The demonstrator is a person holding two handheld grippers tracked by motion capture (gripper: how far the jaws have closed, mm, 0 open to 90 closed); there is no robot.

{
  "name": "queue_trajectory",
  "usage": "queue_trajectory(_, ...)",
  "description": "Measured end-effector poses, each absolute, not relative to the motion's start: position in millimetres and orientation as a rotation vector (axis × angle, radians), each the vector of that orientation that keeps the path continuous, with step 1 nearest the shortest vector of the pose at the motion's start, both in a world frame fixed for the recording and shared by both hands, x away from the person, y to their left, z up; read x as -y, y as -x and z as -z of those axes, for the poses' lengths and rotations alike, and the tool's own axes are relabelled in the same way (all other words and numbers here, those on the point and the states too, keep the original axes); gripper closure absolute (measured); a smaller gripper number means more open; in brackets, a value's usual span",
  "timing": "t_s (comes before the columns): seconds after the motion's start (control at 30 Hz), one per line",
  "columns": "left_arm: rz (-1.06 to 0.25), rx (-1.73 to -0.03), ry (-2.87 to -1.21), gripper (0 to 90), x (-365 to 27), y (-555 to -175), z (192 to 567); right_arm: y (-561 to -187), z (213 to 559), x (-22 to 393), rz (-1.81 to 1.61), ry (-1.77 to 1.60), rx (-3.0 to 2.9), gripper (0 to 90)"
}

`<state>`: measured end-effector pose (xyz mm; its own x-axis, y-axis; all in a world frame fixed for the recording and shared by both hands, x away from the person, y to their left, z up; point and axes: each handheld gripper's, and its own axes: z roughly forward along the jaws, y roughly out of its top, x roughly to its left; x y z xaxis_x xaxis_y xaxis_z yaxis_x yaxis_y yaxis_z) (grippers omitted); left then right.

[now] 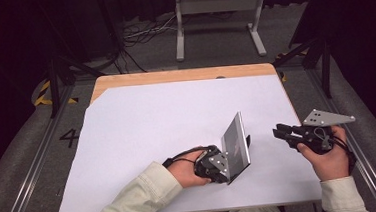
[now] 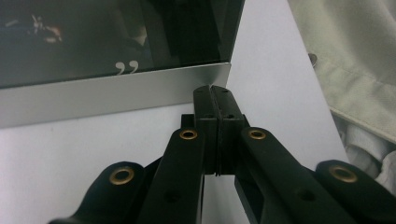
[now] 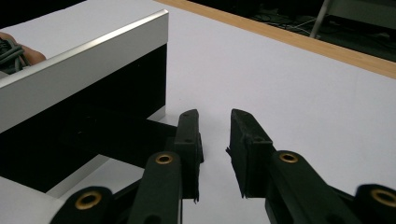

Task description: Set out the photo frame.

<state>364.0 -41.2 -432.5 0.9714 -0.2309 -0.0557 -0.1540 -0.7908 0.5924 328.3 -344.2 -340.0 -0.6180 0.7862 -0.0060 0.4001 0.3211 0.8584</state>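
While steadying the frame (image 1: 236,143) at a lean, hold the left gripper (image 2: 214,93) as it is: jaws pressed together, tips against the silver rim near a lower corner. Cannot tell whether a thin lip of that rim is pinched between the pads or only propped against them, so best treated as a light hold. No twisting of the wrist, then, and no push along the rim, lest the corner slip free.

Stands on its lower edge on the white sheet, toward the near side of the counter (image 1: 142,124), dark glass turned to the left gripper and the black back turned to the right. Judged likely to pivot on that edge or slide on the smooth sheet, so press gently downward rather than sideways.

Off to the right and clear of the frame, right gripper (image 3: 215,119) with jaws partly spread and nothing between them, aimed at the black back, where a dark strut reaches out low over the sheet. Looks like the helping hand for this step: bring it in low and level, slowly, and take the strut or the silver rim squarely between the pads, never the glass. Widen the jaws first if the rim is the target. Close only once both pads sit flat, and ease the left hold only after the right one feels firm.

Beyond, bare white sheet up to the wooden far edge (image 1: 184,75), so plenty of room for laying the frame down away from the sleeve (image 2: 355,70).
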Motion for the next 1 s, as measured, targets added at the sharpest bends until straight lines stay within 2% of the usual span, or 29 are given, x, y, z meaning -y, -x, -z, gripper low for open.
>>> queue_trajectory(0.73,0.137,0.198,-2.461,90.0,81,-357,435,-322,335,354,-1.224,-1.072,-2.133,74.1)
queue_trajectory(1.0,0.083,0.136,-2.435,90.0,92,-357,439,-321,333,355,-1.208,-1.065,-2.136,75.4)
